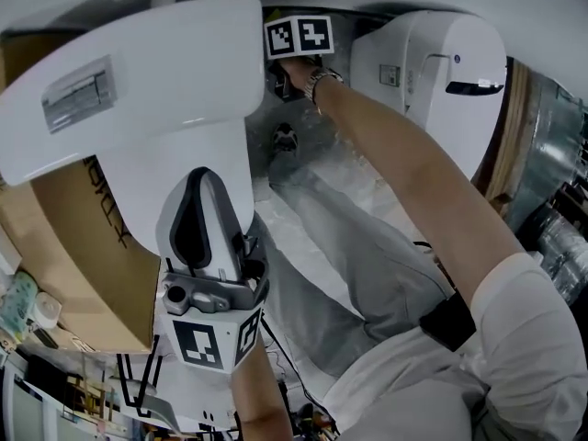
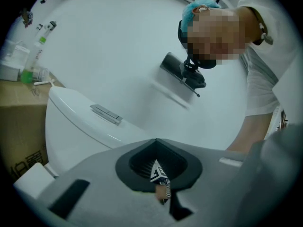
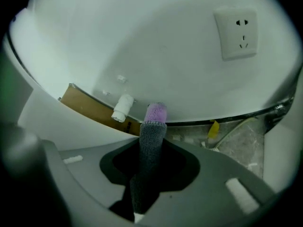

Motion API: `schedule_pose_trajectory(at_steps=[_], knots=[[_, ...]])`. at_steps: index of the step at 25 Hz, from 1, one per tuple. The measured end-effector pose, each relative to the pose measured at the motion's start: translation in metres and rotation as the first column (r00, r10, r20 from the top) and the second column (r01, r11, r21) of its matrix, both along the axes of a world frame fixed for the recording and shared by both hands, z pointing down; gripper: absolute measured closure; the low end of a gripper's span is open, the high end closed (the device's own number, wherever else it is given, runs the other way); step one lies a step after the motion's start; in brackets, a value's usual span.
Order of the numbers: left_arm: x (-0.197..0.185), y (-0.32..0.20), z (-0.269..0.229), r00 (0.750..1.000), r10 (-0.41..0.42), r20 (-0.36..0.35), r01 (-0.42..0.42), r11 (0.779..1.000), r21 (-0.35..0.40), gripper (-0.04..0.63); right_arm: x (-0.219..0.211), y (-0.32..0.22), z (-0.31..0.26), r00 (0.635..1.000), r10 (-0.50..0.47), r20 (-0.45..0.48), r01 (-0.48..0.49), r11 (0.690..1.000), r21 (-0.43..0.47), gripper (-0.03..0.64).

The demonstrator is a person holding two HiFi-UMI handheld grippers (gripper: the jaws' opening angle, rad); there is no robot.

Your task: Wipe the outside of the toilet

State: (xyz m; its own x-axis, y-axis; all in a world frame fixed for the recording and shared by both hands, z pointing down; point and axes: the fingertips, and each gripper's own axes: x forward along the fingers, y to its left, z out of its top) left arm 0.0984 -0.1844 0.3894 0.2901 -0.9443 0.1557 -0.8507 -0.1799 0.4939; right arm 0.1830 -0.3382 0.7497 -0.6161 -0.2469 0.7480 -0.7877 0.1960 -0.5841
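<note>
Outward — cloth (image 3: 152, 141) lengthwise along right gripper (image 3: 149, 181)

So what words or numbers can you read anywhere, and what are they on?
No text reads clearly.
Brown cardboard box: big black print, cut off, unreadable.
White rounded plastic unit: small blue mark and grey label, too small.
Black-and-white marker cubes: patterns only, no words.

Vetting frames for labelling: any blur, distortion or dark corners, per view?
Head view: heavy fisheye bend, white ceramic toilet tank sharp, even light. Left gripper view: black vignetted corners, a mosaic patch over the face, slight smear mid-frame. Right gripper view: vignetted too; grey knitted cloth with purple tip in focus, white wall socket legible.
</note>
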Motion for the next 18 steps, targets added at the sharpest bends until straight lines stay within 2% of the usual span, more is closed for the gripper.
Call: schedule_pose_trajectory(at_steps=[3, 5, 11, 18], knots=[[0.003, 0.003, -0.003, 1.000, -0.021, -0.019, 0.021, 1.000, 0.002, 0.591, -0.001, -0.007, -0.028, 0.995, 0.003, 0.100, -0.005, 1.000, 0.022, 0.514], [0.010, 0.008, -0.007, 1.000, -0.003, -0.024, 0.003, 1.000, -0.003, 0.591, -0.001, -0.008, -0.053, 0.986, 0.001, 0.169, -0.007, 0.999, 0.039, 0.514], [0.038, 0.023, -0.026, 0.989, 0.149, 0.003, -0.150, 0.989, 0.006, 0.591, -0.001, -0.011, -0.126, 0.959, 0.031, 0.283, -0.065, 0.992, 0.110, 0.514], [0.053, 0.036, -0.053, 0.971, 0.237, 0.014, -0.237, 0.971, 0.040, 0.591, 0.002, 0.001, -0.195, 0.911, 0.074, 0.406, -0.146, 0.978, 0.149, 0.514]])
